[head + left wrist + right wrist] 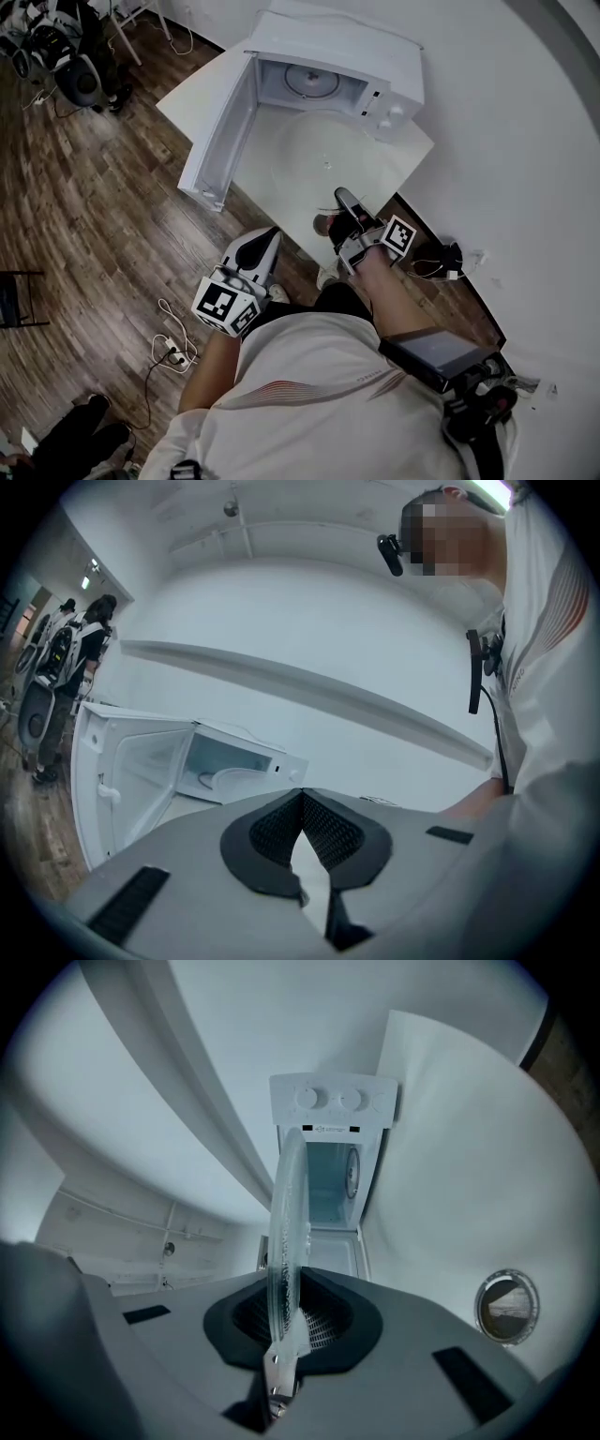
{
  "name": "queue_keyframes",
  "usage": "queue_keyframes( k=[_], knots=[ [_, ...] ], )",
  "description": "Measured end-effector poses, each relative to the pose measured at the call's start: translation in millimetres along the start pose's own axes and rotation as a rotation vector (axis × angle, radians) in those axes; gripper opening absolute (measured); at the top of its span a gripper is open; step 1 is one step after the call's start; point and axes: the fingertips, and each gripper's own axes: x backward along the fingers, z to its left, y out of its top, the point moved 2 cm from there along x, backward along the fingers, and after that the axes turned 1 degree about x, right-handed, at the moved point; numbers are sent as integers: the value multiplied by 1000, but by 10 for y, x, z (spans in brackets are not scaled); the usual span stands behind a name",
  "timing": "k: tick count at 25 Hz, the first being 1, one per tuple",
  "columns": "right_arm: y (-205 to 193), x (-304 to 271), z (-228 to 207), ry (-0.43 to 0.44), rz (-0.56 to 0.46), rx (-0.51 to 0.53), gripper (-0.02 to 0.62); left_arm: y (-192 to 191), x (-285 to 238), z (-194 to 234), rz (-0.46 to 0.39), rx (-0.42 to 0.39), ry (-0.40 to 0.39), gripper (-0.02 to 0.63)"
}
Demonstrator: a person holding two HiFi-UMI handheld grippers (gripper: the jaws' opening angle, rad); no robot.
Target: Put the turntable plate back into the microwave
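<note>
Glass sits pinched between the jaws of the right hand-held gripper (292, 1309) — the plate (286, 1213), taken at its rim and seen edge-on, reaching out toward the microwave (333, 1162). The left hand-held gripper (302, 803) has its jaws together with nothing between them, and it hangs low at the person's side. From above, the plate hovers over the desk (202, 89) just in front of the open cavity, with the door (220, 141) swung wide to the left. The plate looks stiff, smooth and breakable, and fairly heavy for a hold on one side of the rim — it may droop or slip at the pads. A deep bite on the rim, or the empty hand-held gripper under the far edge, would likely steady it. Inside, the ring (309, 82) lies bare.
</note>
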Motion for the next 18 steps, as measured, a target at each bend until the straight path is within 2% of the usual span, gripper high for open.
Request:
queue_keyframes(
  k=[11,18],
  knots=[
    [481,-880,-413,-40,-8,0,28,35,-352,386,-1,20,98,11],
    [777,-1403,-729,-70,-42,-58,28,18,-631,590,15,43,161,11]
  ],
)
